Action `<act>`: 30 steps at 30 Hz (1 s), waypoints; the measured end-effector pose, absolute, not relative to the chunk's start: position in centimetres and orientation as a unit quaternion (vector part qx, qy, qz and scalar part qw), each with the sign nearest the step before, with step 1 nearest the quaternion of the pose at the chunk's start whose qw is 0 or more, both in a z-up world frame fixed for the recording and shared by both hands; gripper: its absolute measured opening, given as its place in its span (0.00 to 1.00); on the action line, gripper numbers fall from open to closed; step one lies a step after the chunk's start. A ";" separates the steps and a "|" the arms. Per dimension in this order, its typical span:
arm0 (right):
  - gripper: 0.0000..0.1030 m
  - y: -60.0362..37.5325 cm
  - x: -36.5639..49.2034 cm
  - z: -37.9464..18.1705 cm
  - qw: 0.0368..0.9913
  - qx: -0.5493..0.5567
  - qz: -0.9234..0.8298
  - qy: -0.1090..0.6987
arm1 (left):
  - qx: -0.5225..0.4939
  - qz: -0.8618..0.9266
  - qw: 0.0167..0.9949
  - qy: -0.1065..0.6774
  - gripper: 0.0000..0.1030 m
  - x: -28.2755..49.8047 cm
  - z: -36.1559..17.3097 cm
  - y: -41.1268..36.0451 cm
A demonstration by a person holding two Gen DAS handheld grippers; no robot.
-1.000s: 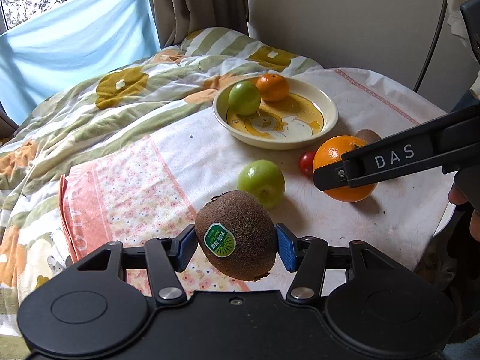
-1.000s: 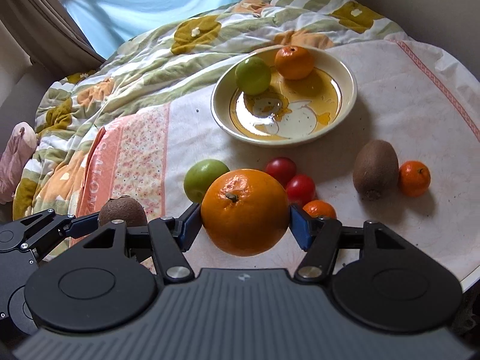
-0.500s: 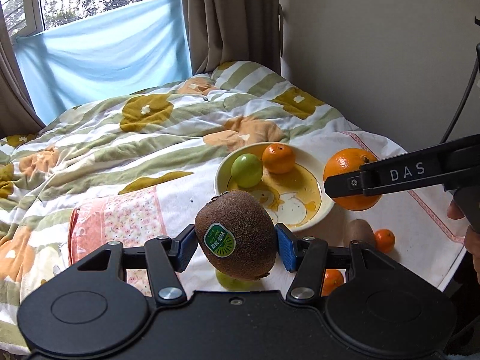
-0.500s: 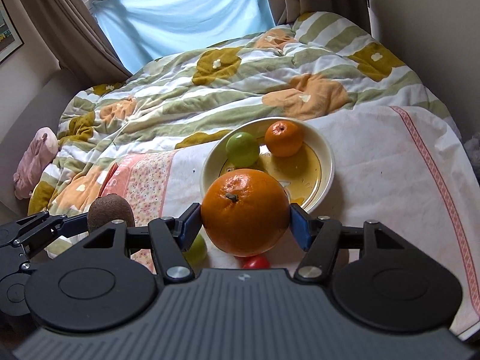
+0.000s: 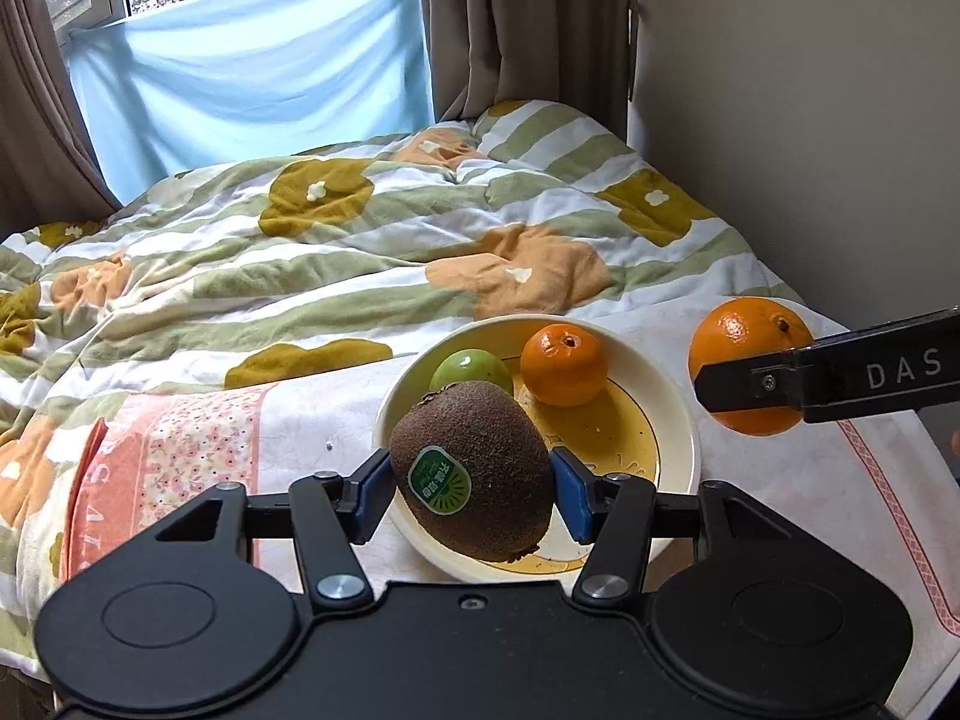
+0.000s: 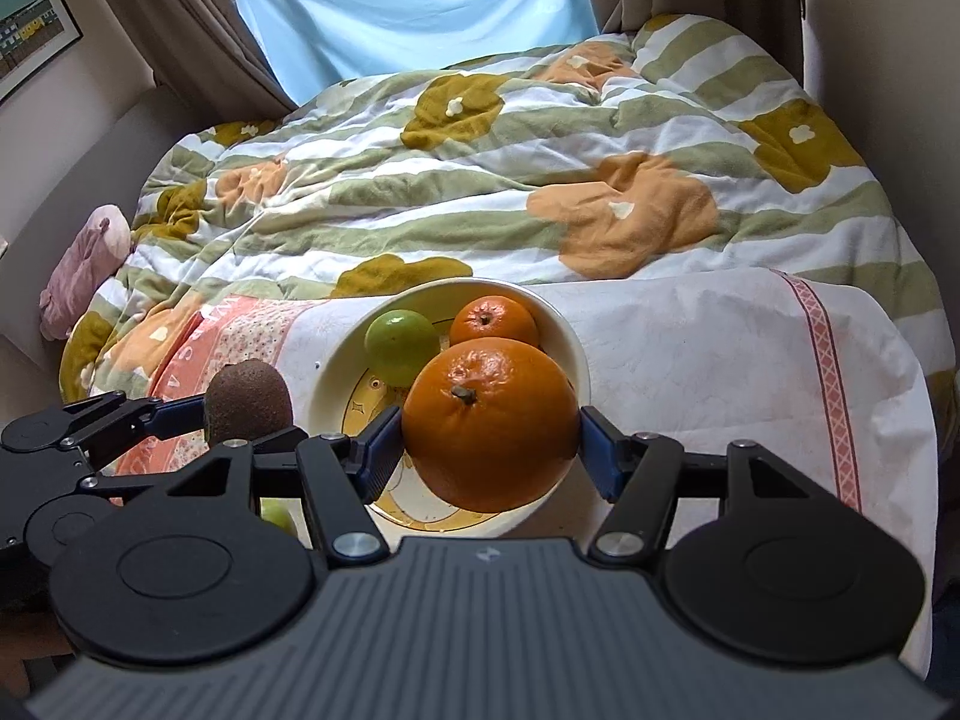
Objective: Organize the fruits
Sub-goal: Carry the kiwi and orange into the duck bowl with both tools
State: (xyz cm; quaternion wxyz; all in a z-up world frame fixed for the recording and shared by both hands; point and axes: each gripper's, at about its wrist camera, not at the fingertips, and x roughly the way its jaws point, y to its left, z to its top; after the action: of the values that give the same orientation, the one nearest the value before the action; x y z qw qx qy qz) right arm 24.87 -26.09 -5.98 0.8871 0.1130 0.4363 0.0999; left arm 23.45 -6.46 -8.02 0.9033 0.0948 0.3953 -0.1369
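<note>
Fuzzy brown kiwi is pinched in the left tool, orange in the right tool, both held above the bowl for dropping in.

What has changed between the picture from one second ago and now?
Both grippers rose from the cloth and moved toward the bowl: the left gripper carries the kiwi, the right gripper the large orange. Nothing was let go. The green fruit and small orange stayed in the bowl.

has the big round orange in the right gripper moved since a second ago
Yes. The big round orange, clamped in the right gripper, was low beside the loose fruit near the cloth's front edge; now it hangs raised over the cream bowl, farther forward.
</note>
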 end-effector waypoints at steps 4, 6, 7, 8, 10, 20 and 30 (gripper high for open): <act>0.75 -26.7 26.8 -7.4 0.880 0.102 0.120 0.449 | 0.099 -0.122 0.896 0.415 0.58 25.3 -10.1 -7.7; 0.75 -26.7 27.6 -8.1 0.876 0.102 0.126 0.454 | 0.103 -0.118 0.891 0.426 0.58 26.1 -11.0 -8.1; 0.75 -26.8 28.0 -8.4 0.874 0.102 0.128 0.457 | 0.104 -0.117 0.888 0.432 0.58 26.5 -11.4 -8.3; 0.75 -26.8 28.3 -8.7 0.873 0.103 0.130 0.459 | 0.106 -0.116 0.885 0.437 0.58 26.8 -11.8 -8.4; 0.75 -26.9 28.7 -9.2 0.871 0.104 0.132 0.461 | 0.109 -0.114 0.881 0.446 0.58 27.3 -12.4 -8.8; 0.75 -27.3 29.3 -10.0 0.867 0.121 0.121 0.468 | 0.148 -0.129 0.864 0.463 0.58 28.2 -14.3 -10.2; 0.75 -27.6 28.8 -9.1 0.871 0.121 0.113 0.462 | 0.149 -0.140 0.877 0.435 0.98 26.5 -12.4 -9.3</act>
State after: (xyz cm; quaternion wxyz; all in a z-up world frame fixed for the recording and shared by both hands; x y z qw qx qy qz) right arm 28.77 -27.57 -9.10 0.8715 0.1211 0.4616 0.1132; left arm 26.52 -9.30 -12.40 0.8771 0.1493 0.4346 -0.1396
